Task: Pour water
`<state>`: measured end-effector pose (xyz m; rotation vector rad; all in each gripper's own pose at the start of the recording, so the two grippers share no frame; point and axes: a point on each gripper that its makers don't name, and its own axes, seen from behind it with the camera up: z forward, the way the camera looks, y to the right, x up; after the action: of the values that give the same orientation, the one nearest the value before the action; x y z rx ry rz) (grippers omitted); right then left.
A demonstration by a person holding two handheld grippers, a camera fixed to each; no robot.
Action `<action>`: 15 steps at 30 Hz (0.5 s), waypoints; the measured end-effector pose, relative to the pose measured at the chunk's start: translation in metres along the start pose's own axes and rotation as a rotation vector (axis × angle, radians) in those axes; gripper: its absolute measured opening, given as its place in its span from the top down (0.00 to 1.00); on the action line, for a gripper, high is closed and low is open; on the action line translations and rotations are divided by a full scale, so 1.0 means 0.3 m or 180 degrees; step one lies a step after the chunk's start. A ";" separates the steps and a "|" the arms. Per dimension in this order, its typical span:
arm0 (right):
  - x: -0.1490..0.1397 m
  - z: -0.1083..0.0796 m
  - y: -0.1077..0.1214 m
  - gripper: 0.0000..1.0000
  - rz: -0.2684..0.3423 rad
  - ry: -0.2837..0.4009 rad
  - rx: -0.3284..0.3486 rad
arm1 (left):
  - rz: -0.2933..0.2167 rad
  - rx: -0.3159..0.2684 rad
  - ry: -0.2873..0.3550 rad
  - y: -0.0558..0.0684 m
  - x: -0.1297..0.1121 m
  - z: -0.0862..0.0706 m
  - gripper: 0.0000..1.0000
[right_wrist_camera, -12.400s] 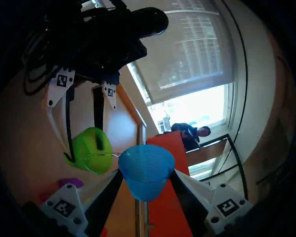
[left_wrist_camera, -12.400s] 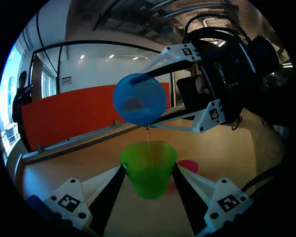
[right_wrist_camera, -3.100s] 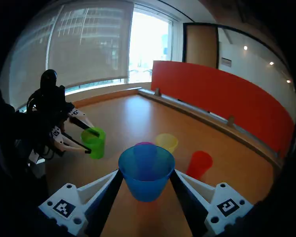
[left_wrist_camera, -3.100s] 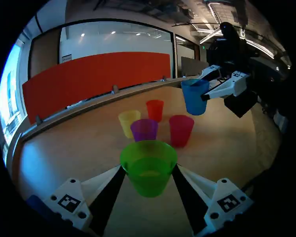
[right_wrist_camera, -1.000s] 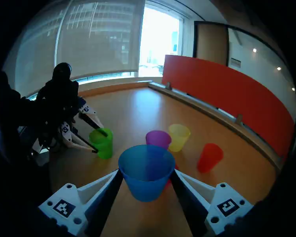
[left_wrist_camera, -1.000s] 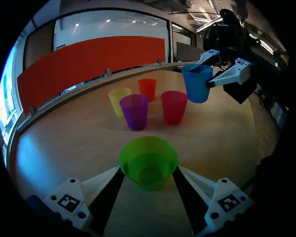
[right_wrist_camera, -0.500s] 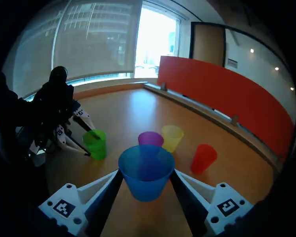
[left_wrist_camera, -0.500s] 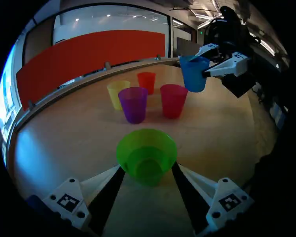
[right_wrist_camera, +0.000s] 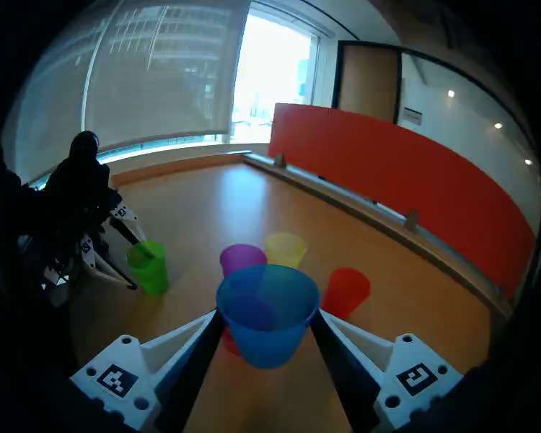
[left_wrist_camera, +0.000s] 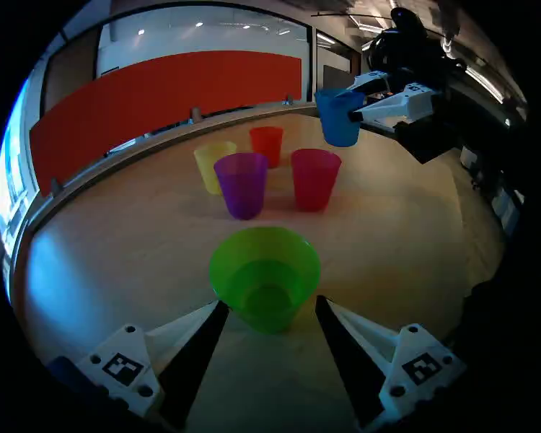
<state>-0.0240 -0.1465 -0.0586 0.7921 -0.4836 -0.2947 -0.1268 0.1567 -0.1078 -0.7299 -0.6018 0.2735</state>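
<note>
One green cup (left_wrist_camera: 265,278); open tabletop (left_wrist_camera: 126,238) around

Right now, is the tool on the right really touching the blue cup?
Touching. The right gripper view shows the right tool with both fingers pressed against the blue cup; in the left gripper view that cup hangs above the table.

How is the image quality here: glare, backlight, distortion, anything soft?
Right gripper view: the window is blown out white, and the backlit left gripper mostly goes near-black. Left gripper view: even light, the green cup and purple cup sharp, the orange wall panel bowed by the fisheye, right side dim.
</note>
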 end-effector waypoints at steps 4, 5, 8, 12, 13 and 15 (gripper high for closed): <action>0.000 0.007 0.026 0.12 0.0025 -0.0008 -0.0029 | 0.0008 -0.0011 -0.0027 0.006 -0.007 0.001 0.11; -0.001 0.008 0.032 0.12 0.0027 -0.0009 -0.0038 | 0.0010 -0.0015 -0.0034 0.007 -0.010 0.001 0.11; -0.012 0.012 0.052 0.12 0.0036 -0.0028 -0.0067 | 0.0017 -0.0024 -0.0050 0.011 -0.015 0.001 0.11; -0.026 0.019 0.073 0.12 0.0058 -0.0050 -0.0100 | 0.0024 -0.0040 -0.0069 0.017 -0.022 0.000 0.11; -0.028 0.021 0.077 0.12 0.0065 -0.0051 -0.0103 | 0.0026 -0.0043 -0.0078 0.018 -0.024 0.000 0.10; -0.030 0.023 0.082 0.12 0.0076 -0.0052 -0.0108 | 0.0030 -0.0048 -0.0093 0.020 -0.028 0.001 0.11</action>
<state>-0.0336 -0.1303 -0.0390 0.7510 -0.5019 -0.2868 -0.1338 0.1574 -0.1153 -0.7447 -0.6289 0.2892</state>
